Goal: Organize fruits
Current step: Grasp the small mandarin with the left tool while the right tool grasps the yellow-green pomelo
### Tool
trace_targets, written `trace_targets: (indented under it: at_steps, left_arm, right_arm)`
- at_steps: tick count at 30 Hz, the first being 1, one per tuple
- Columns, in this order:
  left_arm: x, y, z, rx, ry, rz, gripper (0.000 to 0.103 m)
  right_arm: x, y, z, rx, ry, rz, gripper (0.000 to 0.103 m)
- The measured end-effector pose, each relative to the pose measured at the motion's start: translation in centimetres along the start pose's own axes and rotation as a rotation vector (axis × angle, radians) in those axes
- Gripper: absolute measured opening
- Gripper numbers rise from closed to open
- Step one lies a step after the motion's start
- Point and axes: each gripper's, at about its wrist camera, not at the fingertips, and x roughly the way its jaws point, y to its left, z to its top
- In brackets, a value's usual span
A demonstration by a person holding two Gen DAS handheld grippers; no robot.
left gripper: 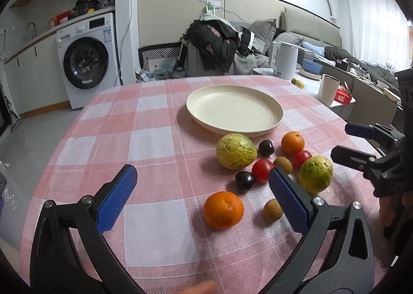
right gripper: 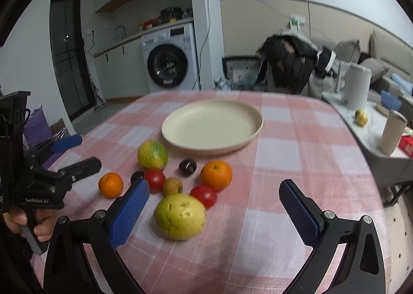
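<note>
Left gripper [left gripper: 204, 183]: we see both blue pads spread wide with nothing between them; it hovers over the checked tablecloth [left gripper: 144, 144], just short of the fruit cluster.
Right gripper [right gripper: 214, 196]: jaws spread wide, empty; we see it above the near guava [right gripper: 180, 216], not touching it.
Plate [left gripper: 268, 104]: cream, bare, on the cloth beyond the fruit; we see the far guava [left gripper: 236, 150] lying just in front of its rim.
Fruit cluster: 10 pieces in all, loose on the cloth between plate and grippers; 2 guavas; 2 oranges, 1 near the left gripper [left gripper: 223, 209] and 1 nearer the plate [left gripper: 292, 142]; 2 red tomatoes [left gripper: 262, 170] [left gripper: 301, 157]; 2 dark plums [left gripper: 244, 180] [left gripper: 266, 147]; 2 small brown longans [left gripper: 273, 209] [left gripper: 282, 164].
Contact: we cannot tell which neighbouring pieces touch.
Side table [right gripper: 374, 136]: right of the main table; holds a white kettle [right gripper: 357, 86] and a cup [right gripper: 393, 131].
</note>
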Motion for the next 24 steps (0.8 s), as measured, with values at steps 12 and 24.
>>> trace_targets:
  at_steps: [12,24]
  left_arm:
    - [2.6,0.5,-0.5,-0.01,0.139,-0.034,0.086]
    - [4.6,0.6,-1.2,-0.009,0.244,-0.082,0.069]
  right_arm:
    - [1.9,0.6,-0.6,0.004,0.154,0.102,0.093]
    - [3.8,0.2,-1.3,0.071,0.253,0.195,0.068]
